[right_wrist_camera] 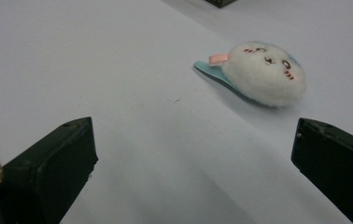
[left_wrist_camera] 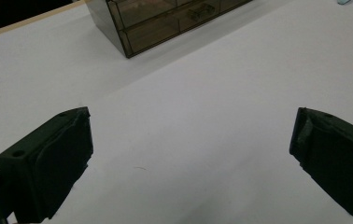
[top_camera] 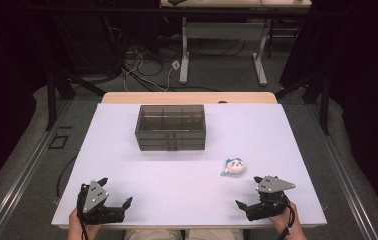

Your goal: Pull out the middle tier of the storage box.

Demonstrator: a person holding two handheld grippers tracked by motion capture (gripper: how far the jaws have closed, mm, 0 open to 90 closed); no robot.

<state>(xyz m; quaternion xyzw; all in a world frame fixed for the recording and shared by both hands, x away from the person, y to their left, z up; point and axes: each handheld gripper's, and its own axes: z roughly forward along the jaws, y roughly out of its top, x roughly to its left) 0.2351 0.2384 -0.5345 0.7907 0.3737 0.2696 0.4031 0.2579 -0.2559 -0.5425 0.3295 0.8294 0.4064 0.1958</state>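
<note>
The right gripper (top_camera: 249, 192) rests near the front right corner of the white table (top_camera: 177, 170), held by a hand (top_camera: 288, 226) that comes in from the near edge, and its two black jaws stand wide apart with nothing between them. In the right gripper view the same gripper (right_wrist_camera: 193, 144) looks along the tabletop, and the bare white surface shows in the broad gap between the jaws. The plush toy (top_camera: 234, 166) lies on the table just ahead of this gripper and slightly to its left in the high view, near it but not touching; in the right gripper view the toy (right_wrist_camera: 263, 72) sits beyond the jaw tips, toward the right-hand jaw, a round white fuzzy thing with a small stitched face, a pink tab and a light blue flat piece under it. The left gripper (top_camera: 114, 192) rests near the front left corner, well apart from the toy, and its jaws too are spread fully and hold nothing; the left gripper view shows this gripper (left_wrist_camera: 191, 140) over plain table. The smoky see-through drawer box (top_camera: 171, 127) stands farther back, well ahead of both grippers, and its front drawers appear shut in the left gripper view (left_wrist_camera: 165, 21).
</note>
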